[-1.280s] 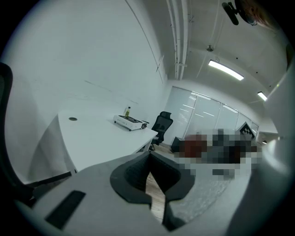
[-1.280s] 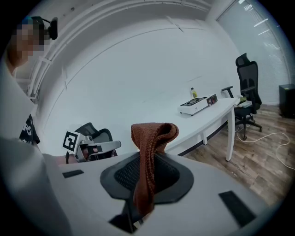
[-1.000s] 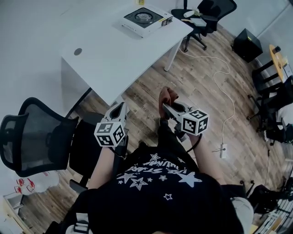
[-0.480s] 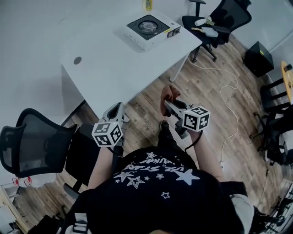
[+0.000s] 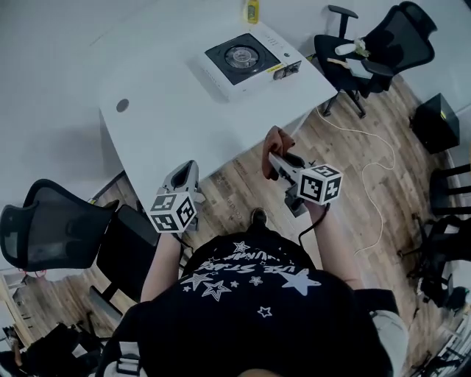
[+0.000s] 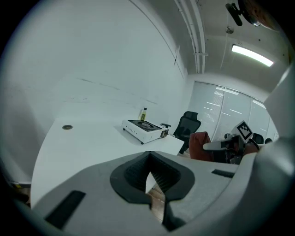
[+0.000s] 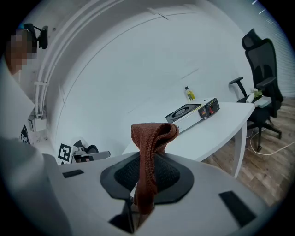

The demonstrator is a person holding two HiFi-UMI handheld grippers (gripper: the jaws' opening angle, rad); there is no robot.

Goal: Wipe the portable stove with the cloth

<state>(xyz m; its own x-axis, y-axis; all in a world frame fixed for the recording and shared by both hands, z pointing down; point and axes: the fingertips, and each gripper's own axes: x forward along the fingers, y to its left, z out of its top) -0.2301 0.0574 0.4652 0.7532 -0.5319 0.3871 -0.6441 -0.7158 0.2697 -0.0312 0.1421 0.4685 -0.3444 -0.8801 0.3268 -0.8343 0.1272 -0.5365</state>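
The portable stove [image 5: 248, 61] is a white box with a black top and a round burner, standing at the far right end of the white table [image 5: 169, 110]; it also shows in the left gripper view [image 6: 144, 129] and the right gripper view [image 7: 193, 112]. My right gripper [image 5: 274, 158] is shut on a rust-brown cloth [image 7: 150, 156], which sticks up folded between its jaws and shows in the head view [image 5: 274, 147]. It hangs over the floor just off the table's near edge. My left gripper [image 5: 187, 174] is shut and empty, near the same edge.
A yellow-labelled bottle [image 5: 252, 10] stands behind the stove. Black office chairs stand at the left [image 5: 55, 235] and beyond the table's right end [image 5: 383, 44]. A white cable [image 5: 368, 177] trails across the wooden floor. A round grommet [image 5: 122, 105] sits in the tabletop.
The person has stepped closer to the table, so both grippers now sit nearer its near edge. The right gripper keeps the cloth; the left stays shut.
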